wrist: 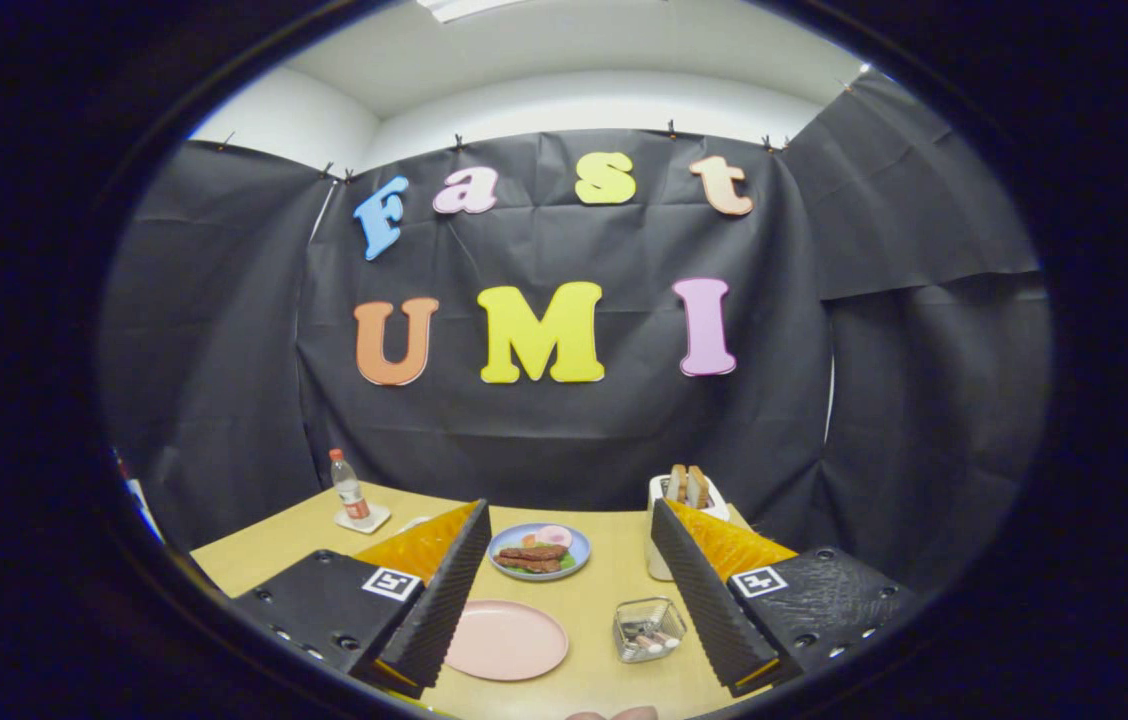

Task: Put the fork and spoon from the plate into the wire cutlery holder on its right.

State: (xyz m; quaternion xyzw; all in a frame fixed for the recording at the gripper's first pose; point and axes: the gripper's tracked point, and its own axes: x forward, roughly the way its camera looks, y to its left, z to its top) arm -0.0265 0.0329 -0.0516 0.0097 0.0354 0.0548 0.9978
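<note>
Wooden table (604, 600): gripper (569, 590) spread, empty; wire holder (648, 629) contents indistinct; pink plate (507, 640) partly hidden.

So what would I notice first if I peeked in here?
Probably the open claw, its two black ridged fingers spread wide and holding nothing. Between them on the table sit a bare pink plate and a wire holder with cutlery in it. Beyond is a blue plate of food and a toaster with bread sticking up.
</note>
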